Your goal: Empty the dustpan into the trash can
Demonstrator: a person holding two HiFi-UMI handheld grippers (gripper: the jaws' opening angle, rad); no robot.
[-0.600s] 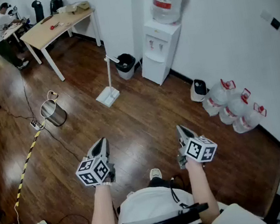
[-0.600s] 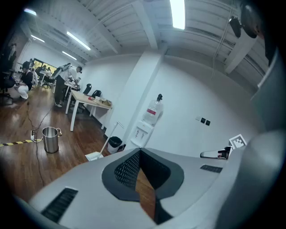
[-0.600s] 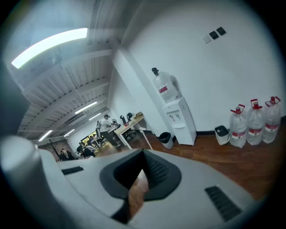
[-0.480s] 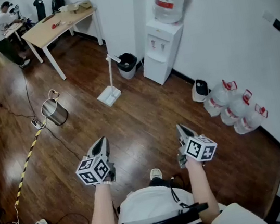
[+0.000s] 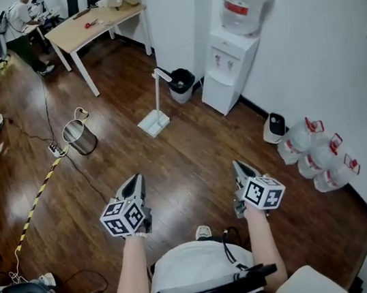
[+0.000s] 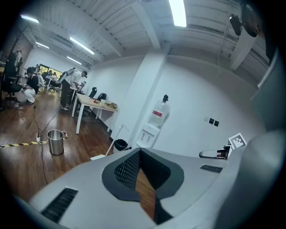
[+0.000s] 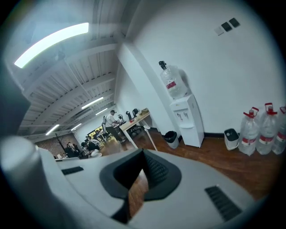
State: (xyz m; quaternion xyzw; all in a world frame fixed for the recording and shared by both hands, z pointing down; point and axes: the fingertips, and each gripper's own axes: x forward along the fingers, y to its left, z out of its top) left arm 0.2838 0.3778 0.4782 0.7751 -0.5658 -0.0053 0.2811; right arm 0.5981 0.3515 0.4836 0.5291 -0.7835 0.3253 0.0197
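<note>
**Both claws clenched and empty, dustpan well ahead on the floor**

I have the left claw [image 5: 134, 182] and the right claw [image 5: 239, 167] held out side by side above the wooden floor [image 5: 192, 155], both tipped a little downward. In each gripper view the jaw tips meet with nothing between them. Only floor shows through the wedge below the tips, so both claws are clenched on nothing.

The dustpan [image 5: 154, 122] stands on the floor well ahead of the claws. It lies between their two lines and nearer the left claw's. Its pan is flat on the boards and its long white handle rises upright.

The trash can [image 5: 182, 84], small, black and open-topped, sits just beyond the dustpan on the right claw's side, against the wall. A water dispenser [image 5: 230, 73] stands just beside the can, further toward the right claw's side.

Off to the outside of the left claw, well apart, there is a metal bucket [image 5: 80, 136]. Far beyond it stands a light wooden bench [image 5: 99, 26]. Water jugs [image 5: 317, 154] cluster by the wall outside the right claw.
</note>
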